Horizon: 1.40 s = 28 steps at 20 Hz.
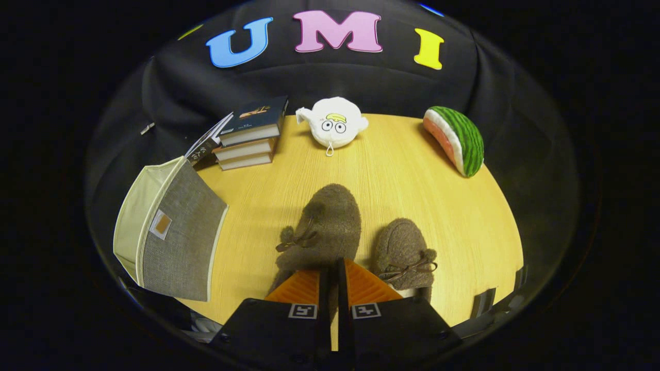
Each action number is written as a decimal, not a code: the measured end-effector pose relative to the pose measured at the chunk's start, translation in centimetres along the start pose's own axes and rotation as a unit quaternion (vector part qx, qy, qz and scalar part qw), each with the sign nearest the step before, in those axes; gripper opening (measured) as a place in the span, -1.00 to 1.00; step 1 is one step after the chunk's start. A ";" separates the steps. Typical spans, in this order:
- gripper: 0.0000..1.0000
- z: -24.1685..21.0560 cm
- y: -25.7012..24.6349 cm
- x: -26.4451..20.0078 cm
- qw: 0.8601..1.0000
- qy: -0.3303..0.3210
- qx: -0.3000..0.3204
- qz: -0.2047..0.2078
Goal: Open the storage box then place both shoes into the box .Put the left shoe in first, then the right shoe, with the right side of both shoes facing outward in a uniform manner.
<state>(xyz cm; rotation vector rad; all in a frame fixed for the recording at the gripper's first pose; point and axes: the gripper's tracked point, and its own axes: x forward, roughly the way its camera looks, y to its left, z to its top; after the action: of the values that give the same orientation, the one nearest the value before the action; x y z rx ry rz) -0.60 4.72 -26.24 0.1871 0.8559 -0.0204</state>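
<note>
Hovering low over the wooden table, the gripper has its two orange fingers drawn nearly together, with a thin slit between them and nothing visibly pinched there. Just ahead of the fingertips lies the larger-looking brown fuzzy shoe, its heel end hidden by the fingers; I cannot tell whether they touch it. Beside it, off the right finger, sits the second shoe, bow laces showing. Away to the left stands the storage box, grey fabric with pale trim. Beyond the shoes, along the far table edge, are a stack of books, a white plush toy and a watermelon-slice plush.
</note>
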 end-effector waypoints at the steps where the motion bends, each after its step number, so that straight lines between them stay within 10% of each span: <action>1: -0.81 -0.5 0.1 0.1 1.000 0.007 -0.001 0.001; 18: -0.87 10.8 17.6 -12.5 0.987 -0.037 0.052 0.149; 28: -0.87 7.0 33.3 -7.2 0.978 0.072 0.035 0.194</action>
<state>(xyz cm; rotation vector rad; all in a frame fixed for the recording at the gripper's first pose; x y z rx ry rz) 3.07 35.84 -11.15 0.4235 0.9525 0.3318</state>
